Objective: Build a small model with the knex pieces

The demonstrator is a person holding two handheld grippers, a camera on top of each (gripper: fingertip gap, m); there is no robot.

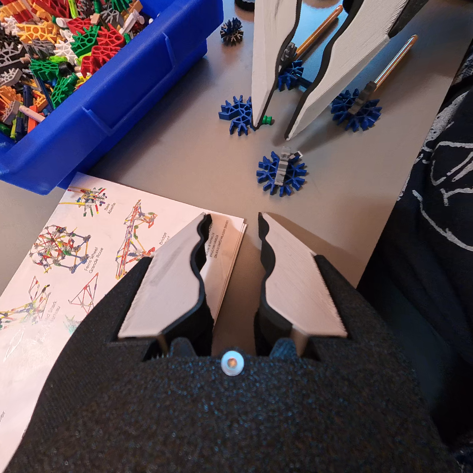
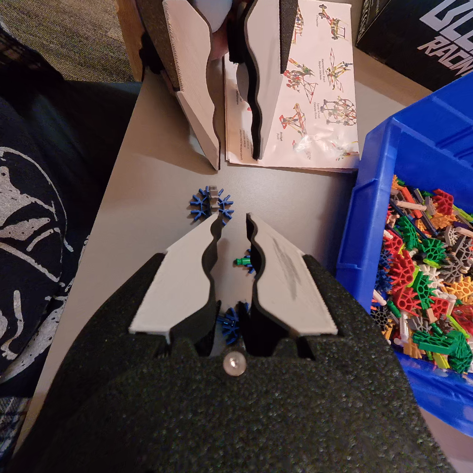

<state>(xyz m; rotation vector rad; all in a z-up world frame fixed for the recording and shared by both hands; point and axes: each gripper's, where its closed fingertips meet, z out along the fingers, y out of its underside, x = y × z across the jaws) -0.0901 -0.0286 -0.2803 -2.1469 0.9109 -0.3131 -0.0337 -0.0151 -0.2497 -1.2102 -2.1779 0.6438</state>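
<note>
My left gripper [image 1: 233, 217] is open and empty, hovering over the corner of a picture booklet [image 1: 89, 243]; it also shows in the right wrist view [image 2: 238, 162]. My right gripper [image 2: 233, 217] is open and empty, its tips down near the table; it also shows in the left wrist view [image 1: 271, 131]. A small green rod [image 2: 243, 261] plugged into a blue snowflake connector [image 1: 238, 115] lies against one of its fingers. Another blue connector with a grey clip [image 2: 212, 204] lies just past its tips, between the two grippers [image 1: 281, 174].
A blue bin [image 1: 102, 102] full of mixed coloured building pieces stands beside the booklet. More blue connectors with grey parts and orange rods [image 1: 355, 110] lie behind the right gripper. A black box [image 2: 409, 38] sits at the back. A person's dark printed clothing [image 2: 38, 204] borders the table edge. Left tips to right tips: about 7 centimeters. From the right gripper's tips to the small green rod [image 2: 243, 261] is close to 5 centimeters. The left camera catches it too, in the left wrist view [image 1: 271, 114].
</note>
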